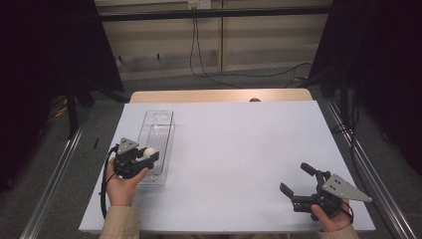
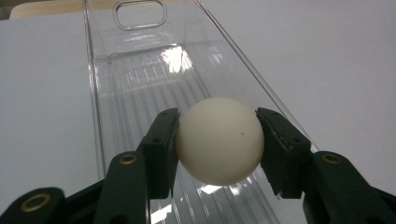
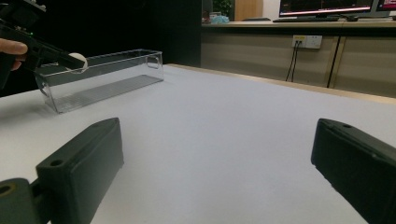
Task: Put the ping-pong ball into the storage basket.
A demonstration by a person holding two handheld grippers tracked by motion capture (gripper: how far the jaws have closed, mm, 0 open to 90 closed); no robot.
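A white ball (image 2: 219, 140) is clamped between the two black pads (image 2: 161, 140) of my left gripper (image 1: 148, 154), which is shut on it. The ball (image 1: 149, 152) hangs over the near end of a long clear plastic bin (image 1: 158, 134) at the left of the white table. In the right gripper view the ball (image 3: 78, 61) and bin (image 3: 102, 79) show far off at upper left. My right gripper (image 1: 297, 178) rests low at the table's front right, jaws wide open with nothing between them.
The white table top (image 1: 239, 149) stretches between the two hands. A wooden strip (image 1: 219, 95) runs along its far edge. Cables trail on the floor behind, and dark stands rise at both sides.
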